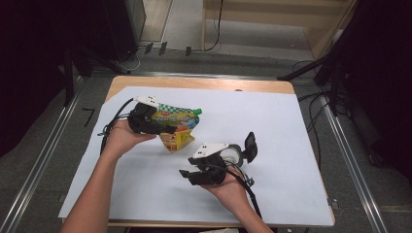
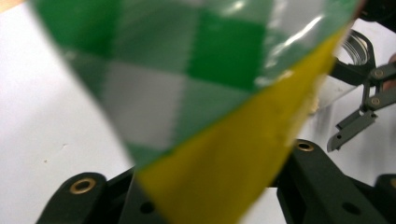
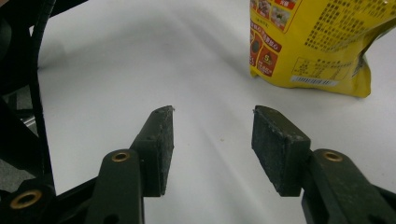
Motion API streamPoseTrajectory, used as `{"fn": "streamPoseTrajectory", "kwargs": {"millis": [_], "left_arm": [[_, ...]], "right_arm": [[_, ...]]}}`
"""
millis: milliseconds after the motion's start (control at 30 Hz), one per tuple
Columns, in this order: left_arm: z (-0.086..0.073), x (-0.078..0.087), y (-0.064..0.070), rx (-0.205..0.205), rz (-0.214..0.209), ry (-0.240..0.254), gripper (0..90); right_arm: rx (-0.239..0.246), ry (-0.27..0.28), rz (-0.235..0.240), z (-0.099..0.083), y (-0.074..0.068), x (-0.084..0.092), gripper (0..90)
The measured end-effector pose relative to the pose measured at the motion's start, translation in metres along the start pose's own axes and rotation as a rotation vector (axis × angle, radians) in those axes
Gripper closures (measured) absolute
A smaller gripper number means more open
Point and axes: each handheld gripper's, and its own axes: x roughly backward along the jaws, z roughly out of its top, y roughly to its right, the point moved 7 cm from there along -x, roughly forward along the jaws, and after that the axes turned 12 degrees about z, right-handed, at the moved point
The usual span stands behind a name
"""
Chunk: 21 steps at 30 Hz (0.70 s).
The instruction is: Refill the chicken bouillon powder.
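1. White paper sheet (image 1: 145,194) covers the wooden bench (image 1: 194,82); grey floor and dark stands behind.
2. Snack pouch (image 1: 177,127) sits left of centre on the sheet, standing on its bottom and leaning. Printed foil: green-and-white check across the top, yellow body, small green cap at one top corner, crimped glossy seams.
3. Left gripper (image 1: 154,122) comes in from the pouch's left, fingers around its upper part. The left gripper view has the check and yellow film lying right between the jaws, very close to the lens. Whether the pads actually press on the film isn't resolvable, so I can't tell if it's clamped or just framed.
4. My read on the high hold: the flat sealed top is thin and stiff, easier to pinch than the bulging belly, and it keeps the bag upright.
5. Right gripper (image 1: 214,167) is well apart, to the pouch's right and nearer the person, low over the sheet. Its fingers (image 3: 161,144) stand at mid gap with bare paper between them, holding nothing; pads are matte black and scuffed.
6. From that gripper's view, the pouch's yellow back panel with barcode and fine print sits ahead, untouched. Looks staged to take the other end.
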Motion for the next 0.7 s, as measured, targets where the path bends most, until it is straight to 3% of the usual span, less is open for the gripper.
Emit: {"fn": "streamPoseTrajectory", "kwargs": {"millis": [233,400,567,700], "left_arm": [[0.006,0.006,-0.002,0.035,-0.002,0.048,84.1],[0.008,0.007,-0.001,0.05,0.006,0.038,89.8],[0.016,0.014,0.002,0.071,0.046,0.022,90.0],[0.024,0.026,0.008,0.066,0.037,0.029,90.0]], "right_arm": [[0.002,-0.011,0.003,-0.003,-0.001,-0.003,49.6],[-0.012,0.0,0.016,-0.005,-0.001,-0.003,48.8],[-0.008,0.013,0.006,-0.006,0.001,0.0,47.9],[0.008,0.028,0.014,-0.006,0.001,0.001,47.8]]}}
